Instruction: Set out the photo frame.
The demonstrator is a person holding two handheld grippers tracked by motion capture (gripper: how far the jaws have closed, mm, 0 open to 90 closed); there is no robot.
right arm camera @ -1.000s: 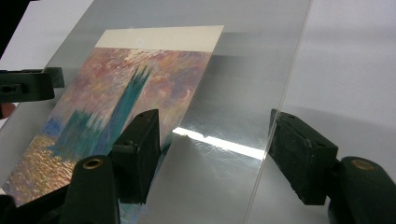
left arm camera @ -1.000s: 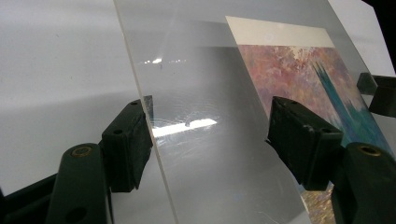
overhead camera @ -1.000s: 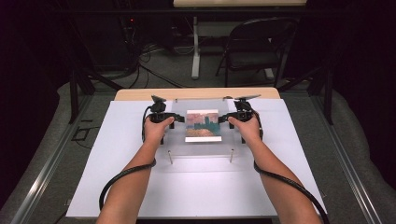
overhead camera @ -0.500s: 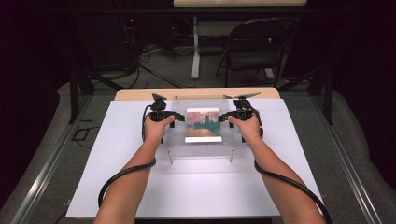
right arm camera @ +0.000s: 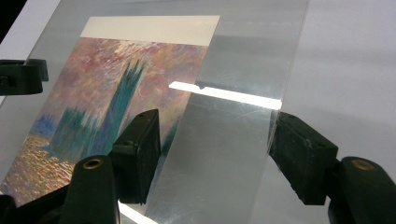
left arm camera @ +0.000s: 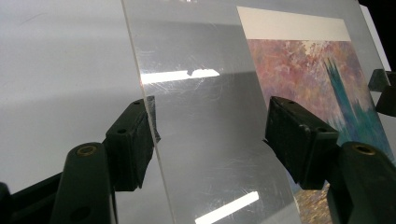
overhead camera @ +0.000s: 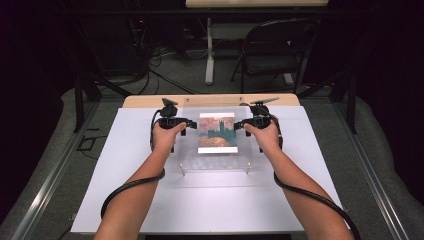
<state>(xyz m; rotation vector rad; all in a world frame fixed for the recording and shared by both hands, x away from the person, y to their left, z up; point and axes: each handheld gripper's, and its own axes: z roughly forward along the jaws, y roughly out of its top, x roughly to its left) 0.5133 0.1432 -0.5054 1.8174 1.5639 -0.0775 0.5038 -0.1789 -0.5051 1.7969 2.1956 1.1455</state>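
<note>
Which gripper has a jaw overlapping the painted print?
The right gripper: its inner jaw crosses the print. The left gripper straddles bare clear sheet beside it.

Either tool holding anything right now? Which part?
Nothing is clamped. The left tool straddles one side edge of the clear acrylic sheet, the right tool the opposite edge; both sets of jaws stand open.

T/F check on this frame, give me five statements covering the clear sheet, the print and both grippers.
1. Each gripper straddles one side edge of the clear sheet. True.
2. The left gripper is shut tight. False: its jaws stand apart.
3. The painted print shows a teal tower. True.
4. The print lies outside the sheet. False: it sits within the sheet's outline.
5. The right gripper holds a mug. False: its open jaws flank the sheet's edge.
</note>
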